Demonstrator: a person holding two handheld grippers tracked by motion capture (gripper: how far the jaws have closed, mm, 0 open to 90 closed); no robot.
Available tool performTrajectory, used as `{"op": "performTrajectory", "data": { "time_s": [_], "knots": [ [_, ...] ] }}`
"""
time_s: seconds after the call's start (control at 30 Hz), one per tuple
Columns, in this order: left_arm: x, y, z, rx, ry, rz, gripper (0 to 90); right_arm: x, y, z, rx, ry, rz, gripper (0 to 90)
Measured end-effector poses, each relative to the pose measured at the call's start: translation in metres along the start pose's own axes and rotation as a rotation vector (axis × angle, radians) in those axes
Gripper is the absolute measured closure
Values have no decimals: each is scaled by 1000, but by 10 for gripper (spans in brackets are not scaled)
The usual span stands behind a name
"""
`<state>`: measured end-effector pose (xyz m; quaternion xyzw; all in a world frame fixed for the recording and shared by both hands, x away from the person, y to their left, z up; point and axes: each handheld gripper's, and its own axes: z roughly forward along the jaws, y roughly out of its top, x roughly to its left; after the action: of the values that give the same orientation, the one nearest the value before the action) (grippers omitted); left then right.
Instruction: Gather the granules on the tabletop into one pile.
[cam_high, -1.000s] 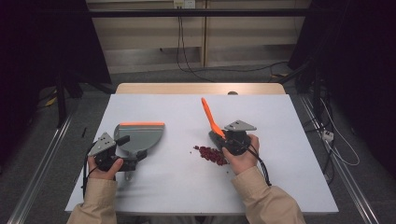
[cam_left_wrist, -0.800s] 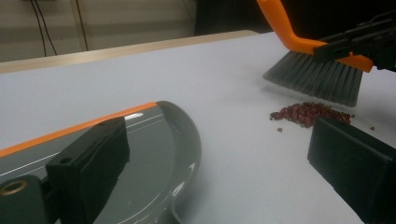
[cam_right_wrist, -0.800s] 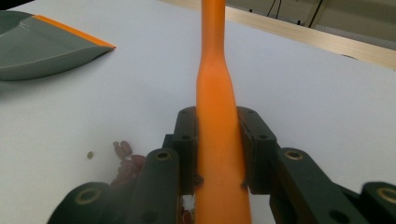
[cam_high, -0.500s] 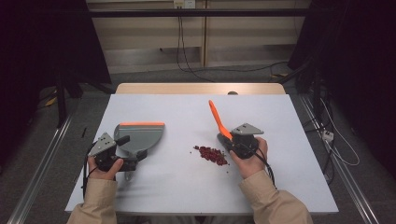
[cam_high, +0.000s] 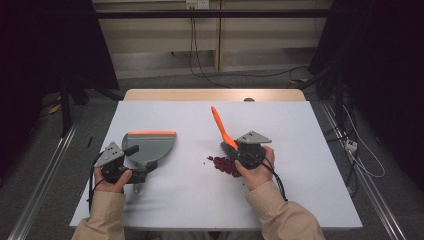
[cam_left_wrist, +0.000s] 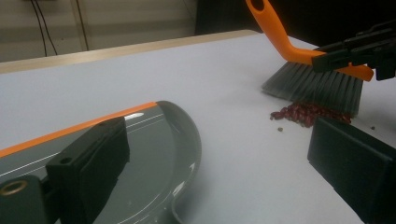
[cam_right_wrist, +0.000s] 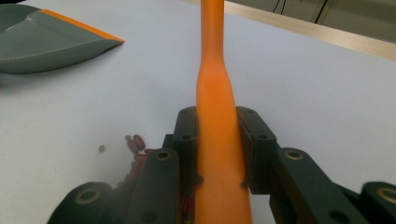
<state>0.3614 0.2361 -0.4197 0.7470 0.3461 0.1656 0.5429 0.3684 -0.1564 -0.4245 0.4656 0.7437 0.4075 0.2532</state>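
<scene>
At the table's (cam_high: 320, 200) near right, the right gripper (cam_high: 248, 150) stayed clamped on the brush (cam_high: 220, 128) over the beans (cam_high: 224, 165), while the left gripper (cam_high: 120, 167) held the dustpan (cam_high: 150, 147) at left, its grip unclear.

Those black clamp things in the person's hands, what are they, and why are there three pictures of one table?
They are hand-held grippers: two-jaw clamps a person squeezes, each carrying its own camera. The high view looks down from above on the white table; the other two views look along each gripper's jaws. The right gripper is shut on the orange handle of a small brush, whose grey bristles rest beside a pile of small red beans. The left gripper holds the handle of a grey dustpan with an orange edge, lying flat on the table apart from the beans. It looks as though the beans are being swept toward the dustpan.
</scene>
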Motion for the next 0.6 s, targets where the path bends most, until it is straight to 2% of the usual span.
{"op": "performTrajectory", "data": {
  "time_s": [0.17,0.3,0.53,0.6],
  "knots": [
    [0,0,0,-1,0,-1,54,-3,6,-7,-28,23,22,715],
    [-1,0,0,2,1,0,54,-1,8,-16,-37,35,8,715],
    [-2,0,1,0,-2,2,54,2,-4,-37,-36,72,10,715],
    [-2,1,1,2,-2,5,54,3,-9,-43,-43,78,25,715]
  ]
}}
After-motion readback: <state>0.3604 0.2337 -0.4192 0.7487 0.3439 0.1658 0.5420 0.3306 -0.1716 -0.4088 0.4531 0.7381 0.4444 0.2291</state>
